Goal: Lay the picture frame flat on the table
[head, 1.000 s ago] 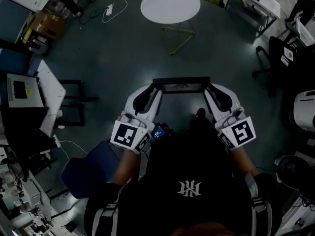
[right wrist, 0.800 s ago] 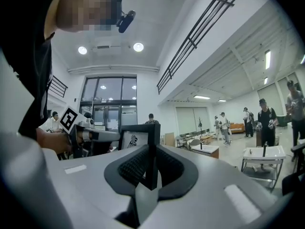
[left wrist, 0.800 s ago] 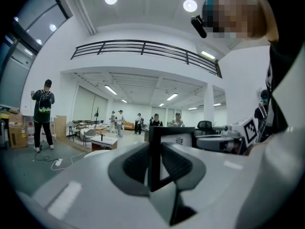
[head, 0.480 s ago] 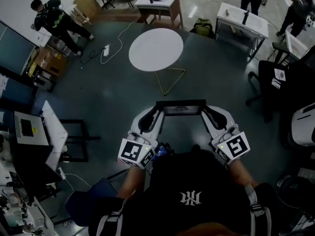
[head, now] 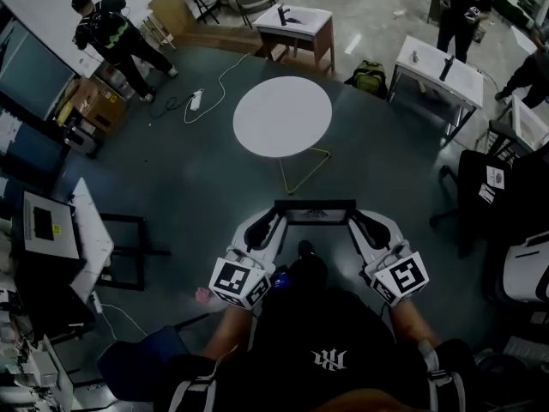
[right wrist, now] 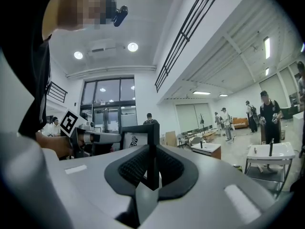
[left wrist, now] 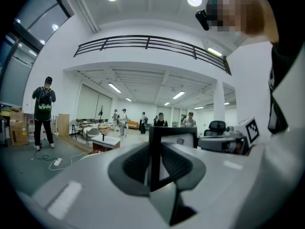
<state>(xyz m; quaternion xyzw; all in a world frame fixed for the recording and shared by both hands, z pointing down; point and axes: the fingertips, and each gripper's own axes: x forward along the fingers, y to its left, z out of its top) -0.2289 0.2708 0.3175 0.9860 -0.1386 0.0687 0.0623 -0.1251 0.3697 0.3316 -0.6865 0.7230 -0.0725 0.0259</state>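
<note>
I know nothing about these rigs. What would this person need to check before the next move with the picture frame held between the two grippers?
1. Left gripper clamped on the picture frame: ok, its jaws pinch one side edge.
2. Right gripper clamped on the opposite edge: ok.
3. Frame level between the two: ok, seen from the head view.
4. Frame above the round table: not ok, the table stands ahead with floor between.
5. Tabletop free for the frame: ok, nothing shows on it.

The picture frame [head: 314,204] holds print [left wrist: 180,140] too small to read.
</note>
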